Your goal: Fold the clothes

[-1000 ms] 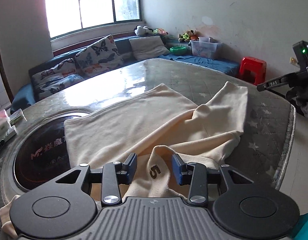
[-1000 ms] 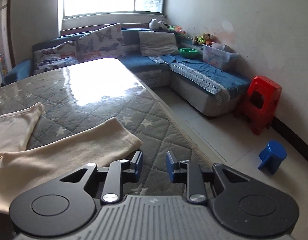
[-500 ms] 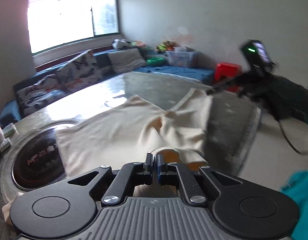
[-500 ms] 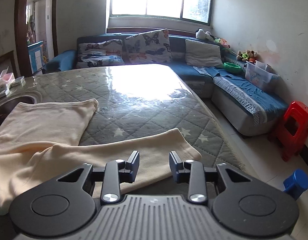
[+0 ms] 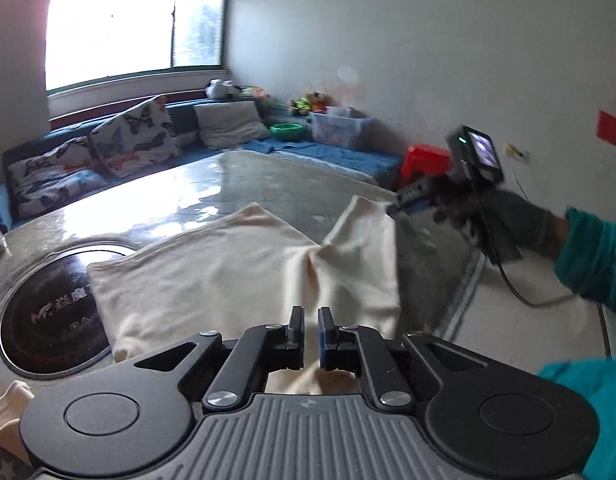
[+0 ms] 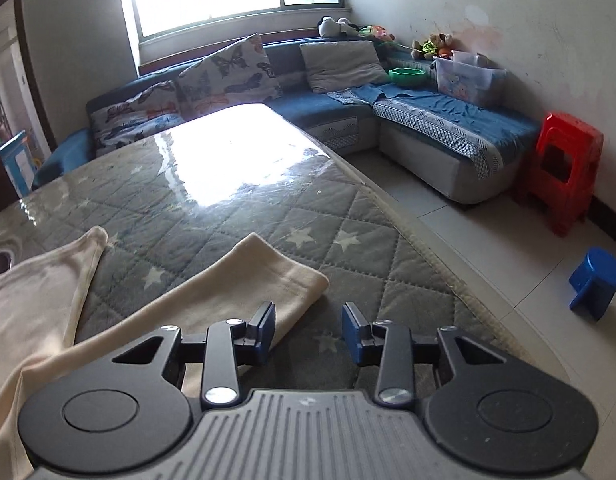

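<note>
Cream trousers (image 5: 236,272) lie spread on the quilted grey table (image 5: 276,184). My left gripper (image 5: 311,330) is shut on the near waist edge of the trousers and holds it lifted. In the right wrist view one trouser leg (image 6: 244,280) runs across the star-patterned table top (image 6: 236,216) and ends at a cuff. My right gripper (image 6: 309,330) is open just above and beside that cuff; its left finger (image 6: 266,328) overlaps the cuff edge. The right gripper also shows in the left wrist view (image 5: 403,200) at the leg's far end.
A round black hotplate (image 5: 48,312) is set into the table at the left. A blue sofa (image 6: 347,112) with cushions runs behind. A red stool (image 6: 563,168) and a blue stool (image 6: 595,280) stand on the floor at the right, past the table's right edge (image 6: 427,248).
My left gripper closed on the waist of the trousers and lifted it. My right gripper moved to the cuff of the leg and stays open.
</note>
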`<state>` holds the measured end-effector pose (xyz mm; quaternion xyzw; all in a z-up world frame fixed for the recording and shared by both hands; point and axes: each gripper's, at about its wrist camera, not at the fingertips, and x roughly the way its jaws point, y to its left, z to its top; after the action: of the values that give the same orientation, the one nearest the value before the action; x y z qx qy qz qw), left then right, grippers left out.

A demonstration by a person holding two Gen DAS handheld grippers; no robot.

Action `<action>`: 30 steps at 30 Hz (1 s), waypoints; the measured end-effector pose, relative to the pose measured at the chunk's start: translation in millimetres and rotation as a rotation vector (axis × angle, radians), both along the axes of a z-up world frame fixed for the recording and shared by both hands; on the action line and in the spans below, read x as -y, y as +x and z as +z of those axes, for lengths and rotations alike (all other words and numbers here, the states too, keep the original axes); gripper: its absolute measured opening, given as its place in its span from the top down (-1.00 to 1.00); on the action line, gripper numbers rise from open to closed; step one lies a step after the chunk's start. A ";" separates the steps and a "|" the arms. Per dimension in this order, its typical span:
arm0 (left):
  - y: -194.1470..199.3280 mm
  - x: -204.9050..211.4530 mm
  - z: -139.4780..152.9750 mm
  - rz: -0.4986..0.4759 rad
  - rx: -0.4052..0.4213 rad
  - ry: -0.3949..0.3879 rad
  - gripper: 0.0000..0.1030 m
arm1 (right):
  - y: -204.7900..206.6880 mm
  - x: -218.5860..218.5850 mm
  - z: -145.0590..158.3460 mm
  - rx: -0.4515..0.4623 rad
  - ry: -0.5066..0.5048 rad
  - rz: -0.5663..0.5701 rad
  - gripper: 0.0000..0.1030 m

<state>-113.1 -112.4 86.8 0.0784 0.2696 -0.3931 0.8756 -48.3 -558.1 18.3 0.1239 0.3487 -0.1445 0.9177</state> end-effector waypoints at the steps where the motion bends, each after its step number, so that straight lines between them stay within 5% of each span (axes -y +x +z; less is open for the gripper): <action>1: 6.6 3.5 -2.1 0.024 -0.013 -0.007 0.84 | 1.7 1.5 -1.3 0.003 0.012 -0.004 0.29; 6: 26.1 33.7 -28.4 0.001 -0.121 -0.014 0.84 | 9.8 -2.5 -7.6 0.001 -0.009 0.003 0.33; 8: 24.9 46.9 -37.9 -0.023 -0.138 0.011 0.84 | 11.0 -4.4 -8.1 0.001 -0.021 0.005 0.76; 11: 21.9 59.1 -47.8 -0.061 -0.171 0.015 0.84 | 6.6 -5.2 -2.8 0.023 -0.059 -0.002 0.94; 17: 9.9 74.6 -59.3 -0.140 -0.206 0.019 0.84 | -19.8 0.8 22.8 0.082 -0.163 -0.072 0.94; 24: 7.5 76.4 -54.5 -0.175 -0.191 0.013 0.83 | -25.5 15.4 -3.7 -0.064 -0.191 -0.122 0.80; 30: 15.7 81.9 -55.8 -0.154 -0.200 0.000 0.80 | -25.3 -7.8 16.6 0.003 -0.259 -0.065 0.67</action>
<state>-97.4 -194.3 31.1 0.0594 0.3486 -0.4653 0.8115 -73.5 -550.3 34.9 0.0160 0.3216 -0.2176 0.9214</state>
